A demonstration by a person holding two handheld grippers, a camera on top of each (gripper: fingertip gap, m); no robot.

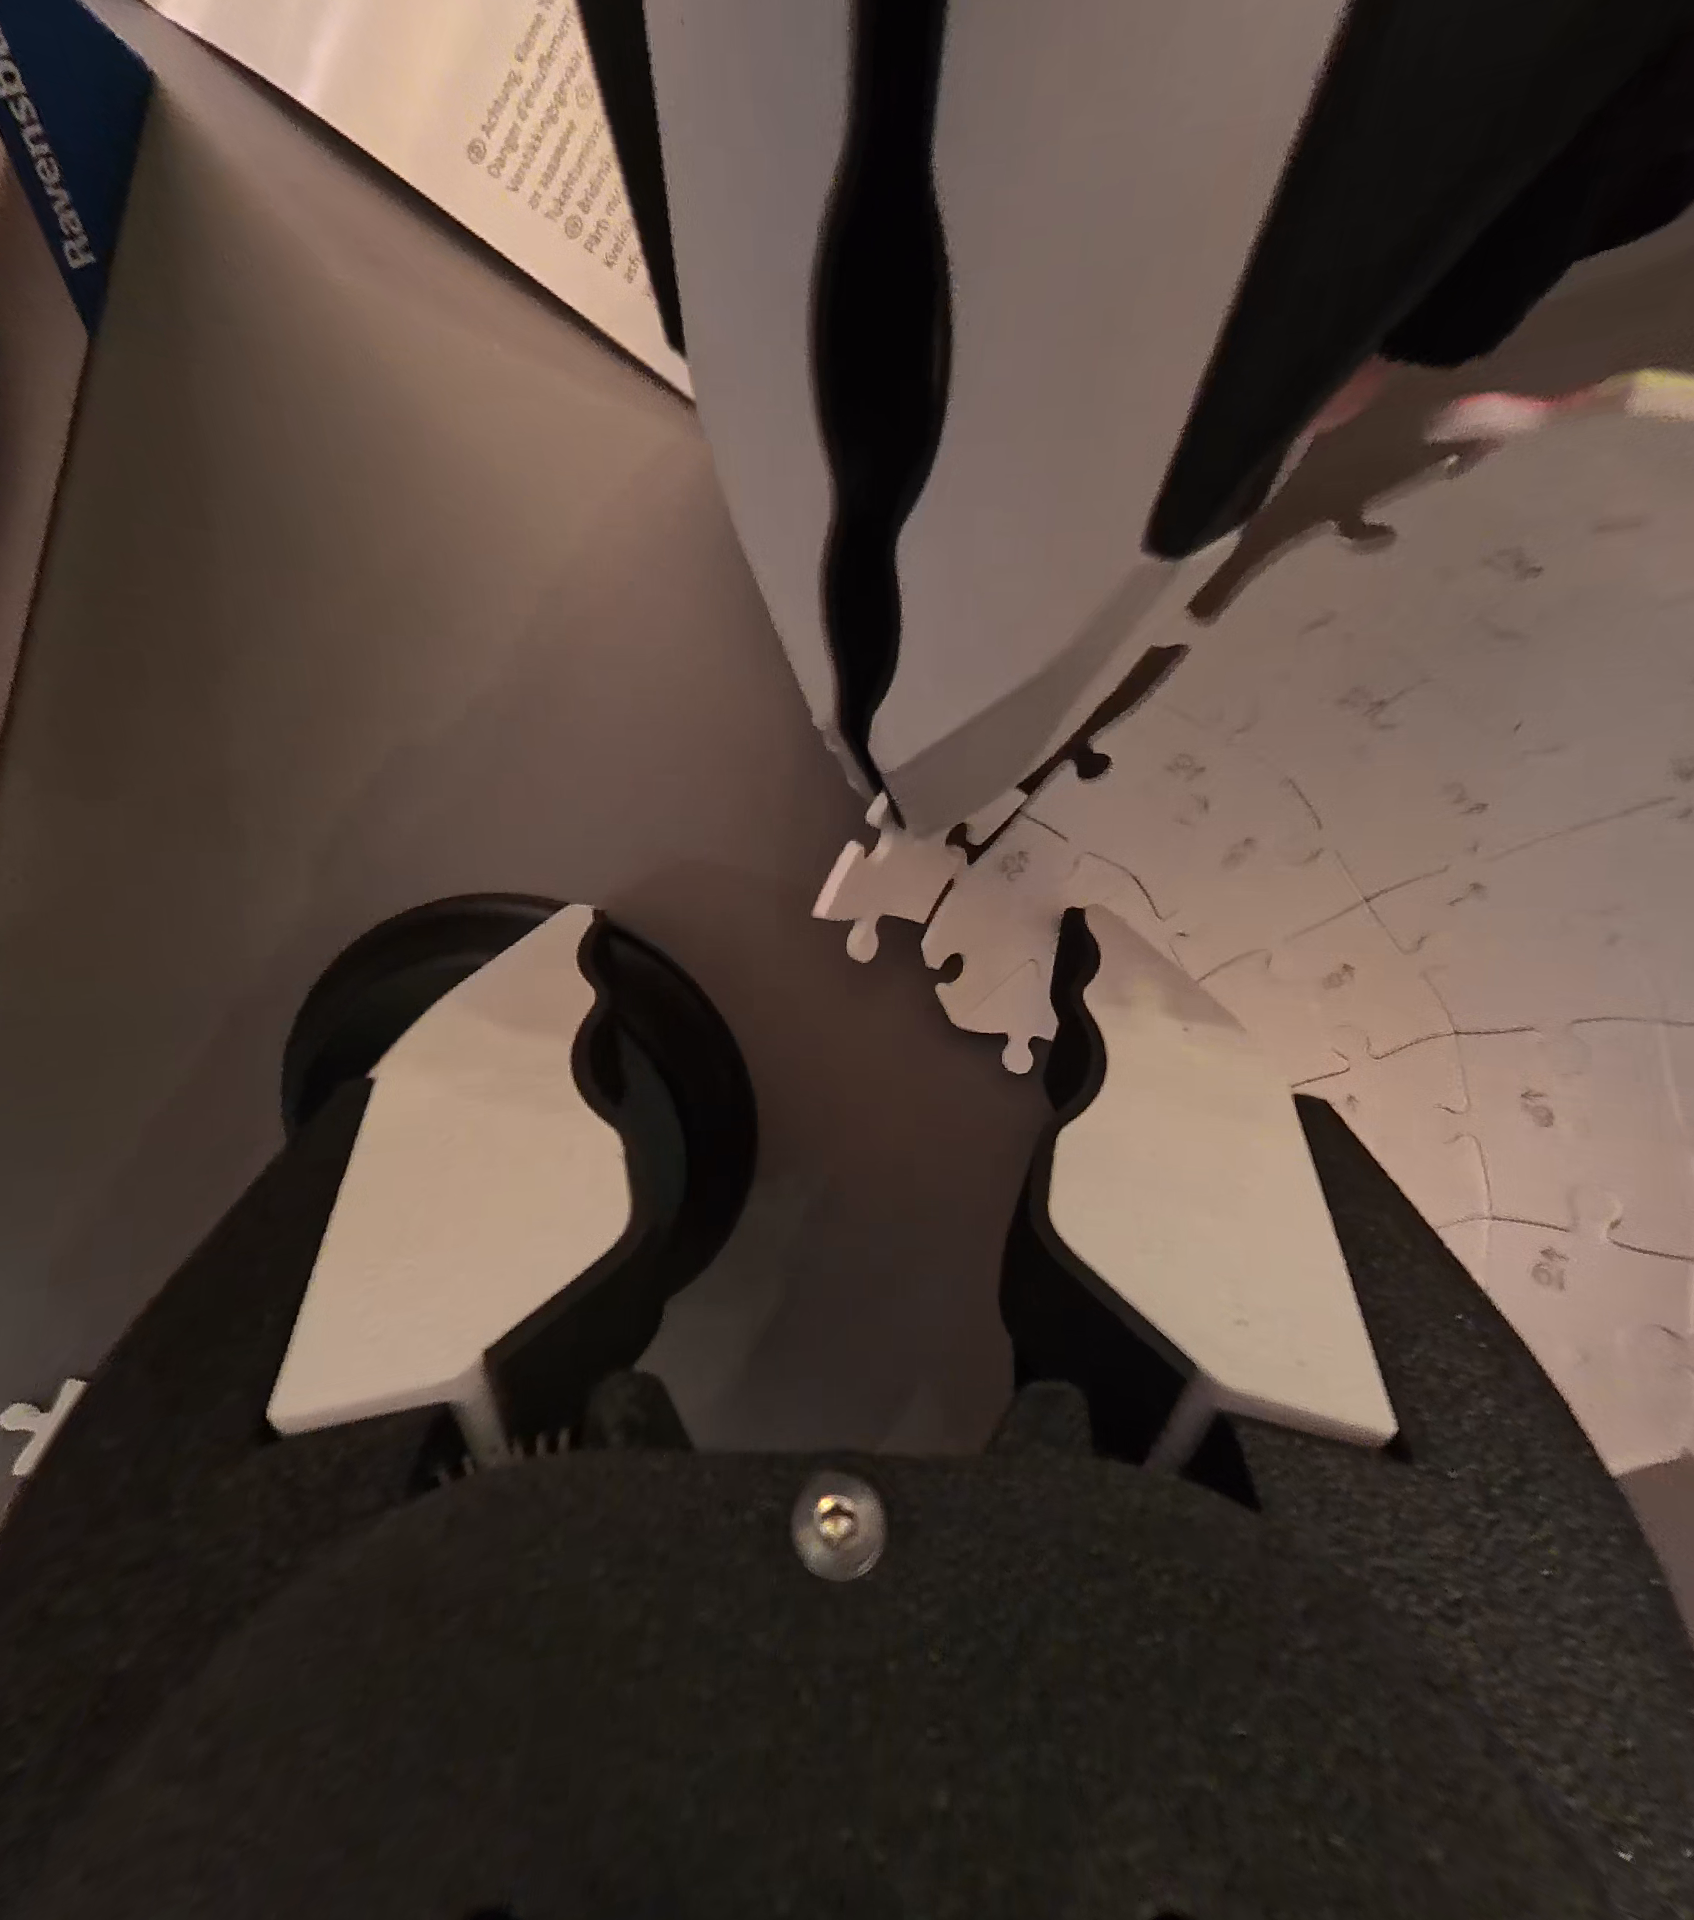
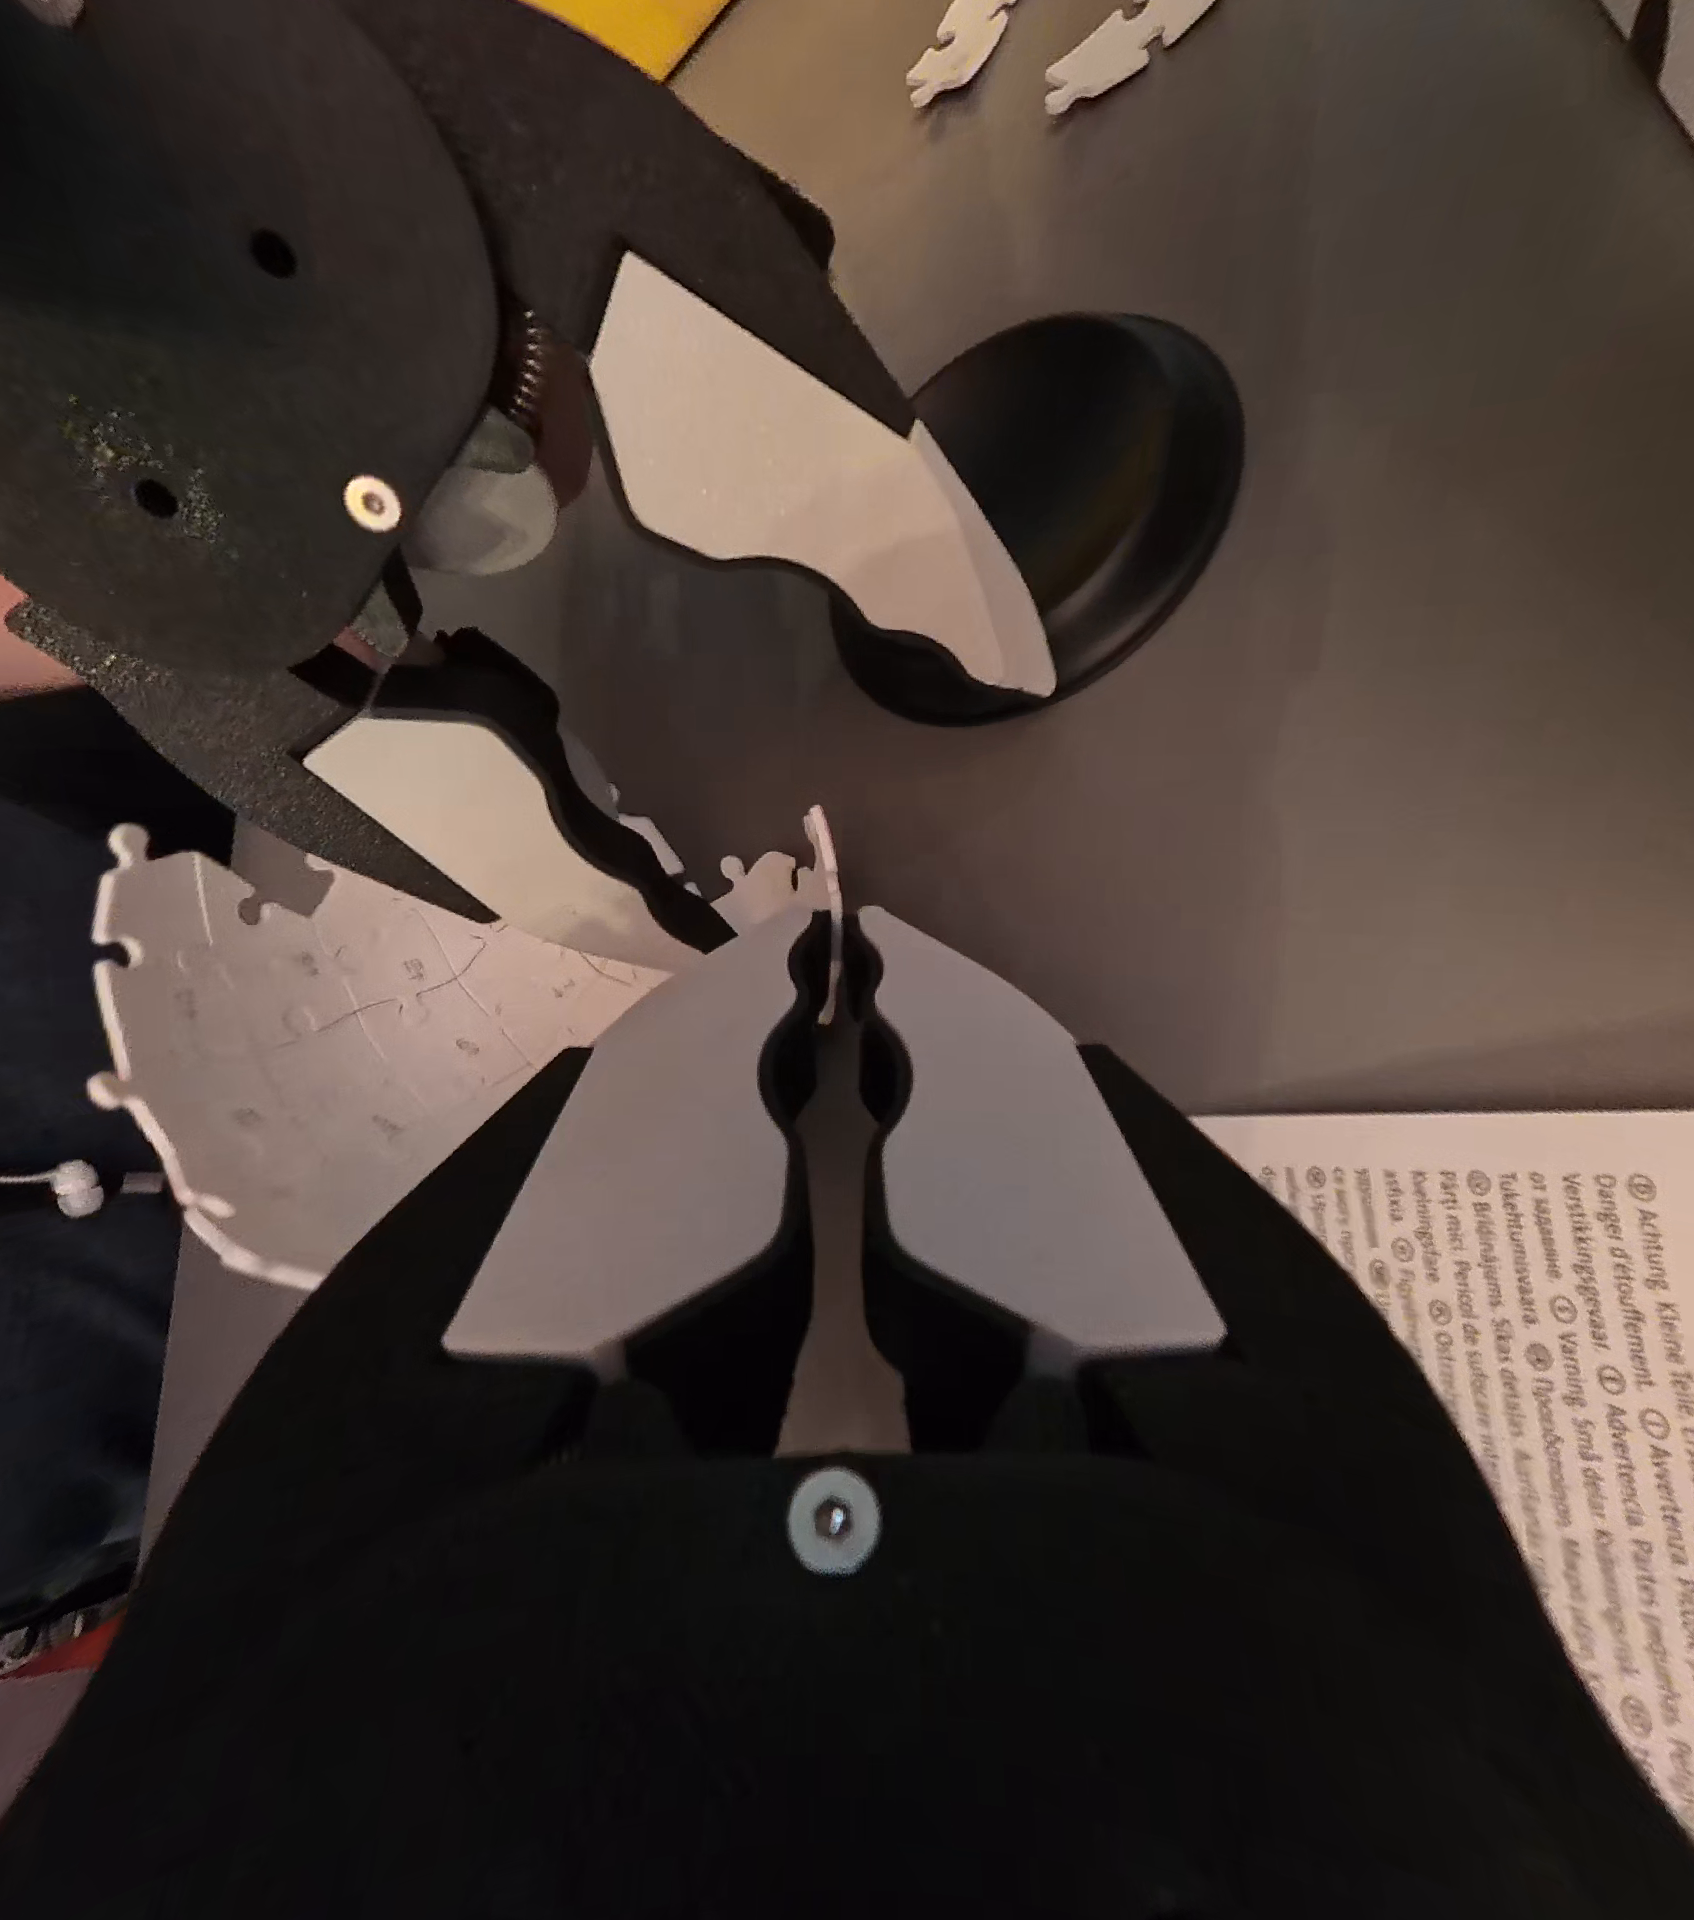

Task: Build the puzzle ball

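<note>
A thin white puzzle piece (image 2: pixel 830 914) stands edge-on, pinched between the clenched tips of the right gripper (image 2: pixel 838 971), right at the rim of the half-built puzzle ball (image 2: pixel 303 1049), a curved white shell of interlocked numbered pieces resting on the grey worktop (image 2: pixel 1342 831) near its edge by the person's dark sleeve. The piece looks light, stiff and slick, likely to twist in the jaws, so a hold well back from its tabs seems wisest. The shell is probably fragile along its seams and best steadied at the rim. The left gripper (image 1: pixel 822 940) hovers with jaws released, one finger inside the shell's edge. Beyond sit a black ring stand (image 2: pixel 1082 520), a printed leaflet (image 2: pixel 1549 1351), loose pieces (image 2: pixel 1051 42) at the far edge and the box (image 1: pixel 53 156)
</note>
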